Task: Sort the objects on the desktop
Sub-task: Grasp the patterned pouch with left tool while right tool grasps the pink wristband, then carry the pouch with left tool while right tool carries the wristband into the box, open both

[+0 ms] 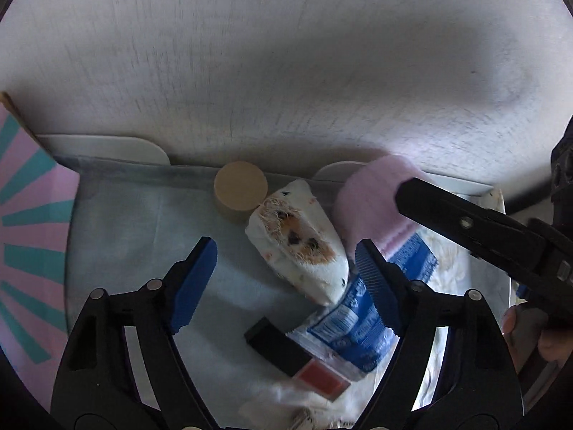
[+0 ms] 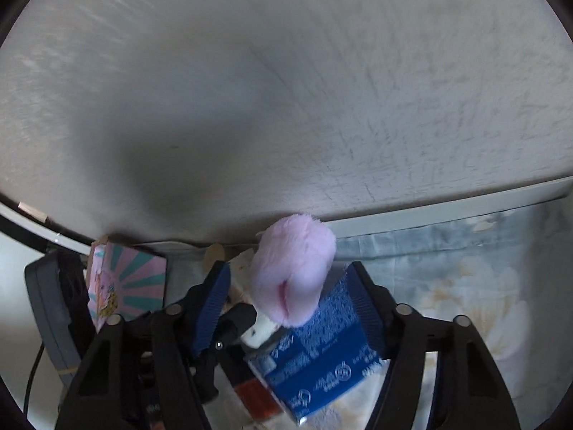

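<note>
Landmark: the white tissue pack (image 1: 299,247) printed with a guinea pig, lying on its side inside the fabric-lined box (image 1: 118,215) that sits on the pale tabletop (image 1: 286,53); every place below is given from this pack.
Left hand-held gripper (image 1: 286,283): fingers spread wide apart, holding nothing, hovering just short of the tissue pack, which lies between the two blue pads; judged to be lined up for a grasp or simply waiting.
Right hand-held gripper (image 2: 286,304): fingers apart and gripping nothing, with the pink plush piece (image 2: 292,272) between them but no pad pressing on it; it looks either just let go or about to be taken, and which one cannot be told.
Pink plush piece: just right of the tissue pack, against the box's far wall, resting partly on the blue packet (image 1: 361,319).
Blue packet: right of and beneath the near end of the tissue pack, probably laid flat as a lower layer.
Wooden disc (image 1: 240,186): touching the far left corner of the tissue pack.
Black-and-red block (image 1: 293,358): nearer the camera than the tissue pack, beside the blue packet.
Striped pink-and-teal card (image 1: 28,243): well left of the pack, outside the box.
Count: two grippers, one of each item named, five sorted things in the box.
</note>
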Action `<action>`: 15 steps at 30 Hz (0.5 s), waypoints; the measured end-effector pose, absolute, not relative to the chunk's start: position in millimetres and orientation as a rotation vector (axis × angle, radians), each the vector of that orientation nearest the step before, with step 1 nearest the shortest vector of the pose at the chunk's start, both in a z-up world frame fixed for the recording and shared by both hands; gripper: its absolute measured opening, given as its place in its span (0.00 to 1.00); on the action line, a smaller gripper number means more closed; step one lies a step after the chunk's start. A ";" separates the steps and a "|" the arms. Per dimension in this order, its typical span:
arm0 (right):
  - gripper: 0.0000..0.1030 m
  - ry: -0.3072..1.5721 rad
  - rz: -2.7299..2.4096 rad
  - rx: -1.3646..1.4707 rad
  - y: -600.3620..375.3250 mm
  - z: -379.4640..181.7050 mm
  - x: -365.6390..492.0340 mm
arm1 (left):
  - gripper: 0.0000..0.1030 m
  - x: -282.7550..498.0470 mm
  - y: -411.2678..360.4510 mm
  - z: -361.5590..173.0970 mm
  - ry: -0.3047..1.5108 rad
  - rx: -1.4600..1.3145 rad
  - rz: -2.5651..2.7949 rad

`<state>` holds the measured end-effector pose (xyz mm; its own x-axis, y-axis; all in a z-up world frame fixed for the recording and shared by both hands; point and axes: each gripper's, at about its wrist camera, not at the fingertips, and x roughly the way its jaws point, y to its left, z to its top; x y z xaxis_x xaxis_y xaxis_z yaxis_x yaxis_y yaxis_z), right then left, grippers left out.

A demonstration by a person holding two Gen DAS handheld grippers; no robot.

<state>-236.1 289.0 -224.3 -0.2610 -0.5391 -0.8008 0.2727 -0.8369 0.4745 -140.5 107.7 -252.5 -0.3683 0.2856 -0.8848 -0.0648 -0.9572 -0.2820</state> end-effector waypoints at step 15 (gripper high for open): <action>0.23 -0.339 -2.136 1.429 280.2 -209.0 -224.7 | 0.28 -118.6 108.7 -239.2 -0.371 -1.602 2.378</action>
<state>-224.7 280.2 -209.0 -0.2896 -0.5641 -0.7732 0.2970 -0.8209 0.4877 -118.6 108.7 -239.2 -0.3641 0.3438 -0.8656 -0.0638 -0.9364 -0.3451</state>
